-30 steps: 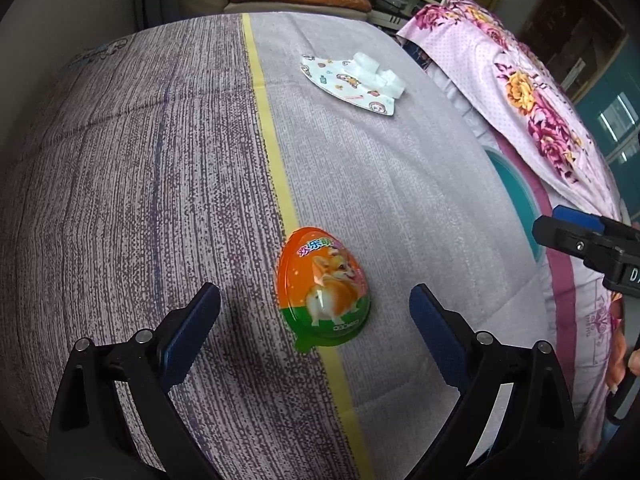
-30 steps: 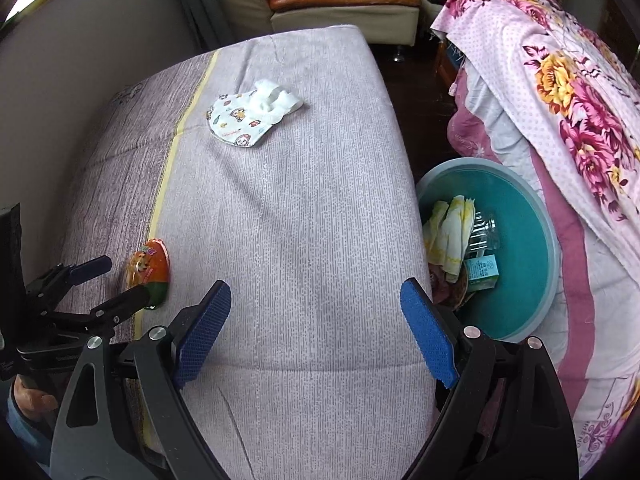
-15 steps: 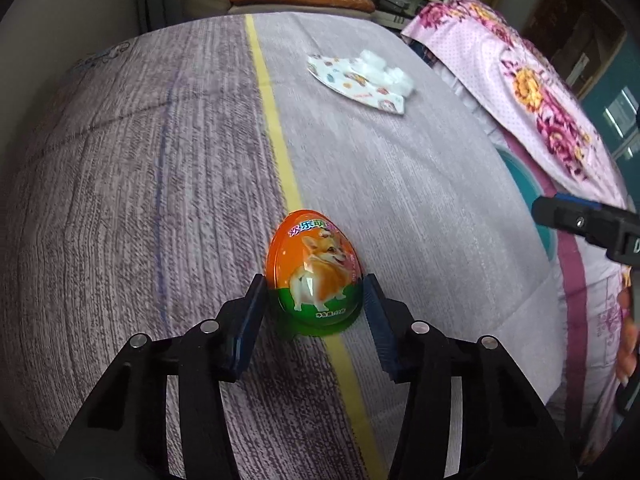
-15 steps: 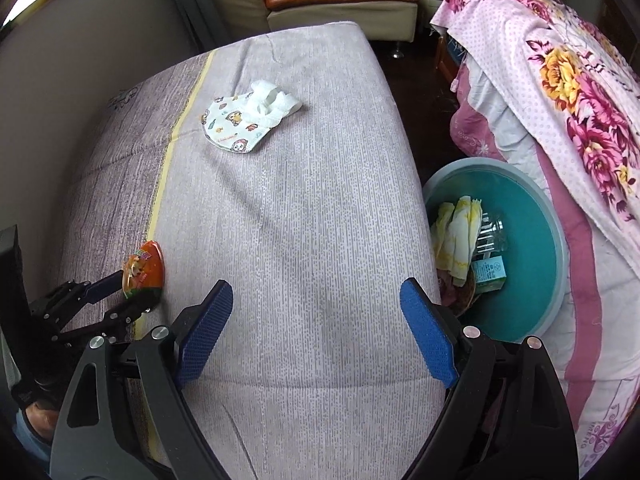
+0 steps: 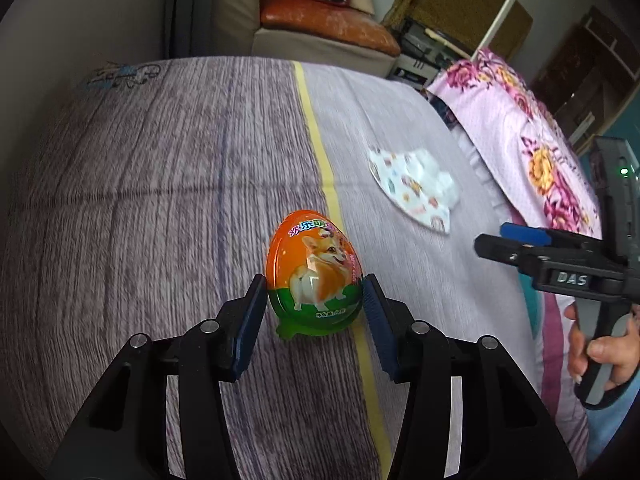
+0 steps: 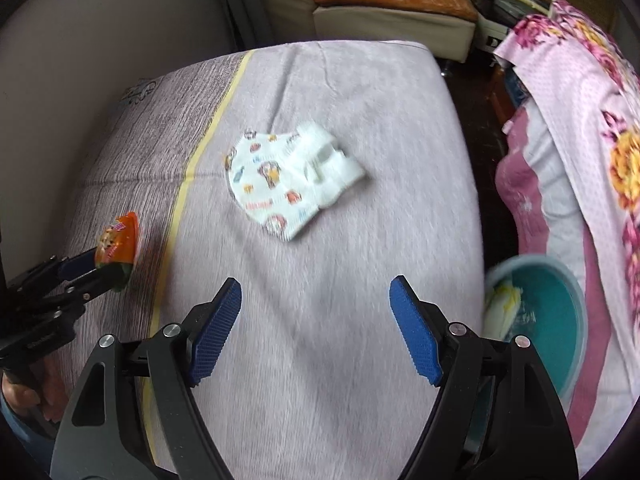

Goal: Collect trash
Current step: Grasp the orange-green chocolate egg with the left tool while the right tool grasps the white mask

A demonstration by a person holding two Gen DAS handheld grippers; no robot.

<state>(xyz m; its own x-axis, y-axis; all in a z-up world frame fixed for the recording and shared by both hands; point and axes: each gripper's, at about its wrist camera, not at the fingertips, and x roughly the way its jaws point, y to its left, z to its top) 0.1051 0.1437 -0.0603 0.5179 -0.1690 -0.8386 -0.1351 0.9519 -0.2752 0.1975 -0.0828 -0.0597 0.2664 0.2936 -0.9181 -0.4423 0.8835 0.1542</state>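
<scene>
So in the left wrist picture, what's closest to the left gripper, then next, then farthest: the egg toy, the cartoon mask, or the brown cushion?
1. Egg toy: clamped in the left gripper.
2. Cartoon mask: farther up the bed, to the right.
3. Brown cushion: beyond the bed, at the top.

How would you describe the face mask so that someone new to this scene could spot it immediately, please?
Start from the bed cover, striped purple on one side of a yellow line, plain lilac on the other. The face mask lies flat on the plain side. It is white with small cartoon prints, unlike the glossy orange-and-green egg near the line.
</scene>
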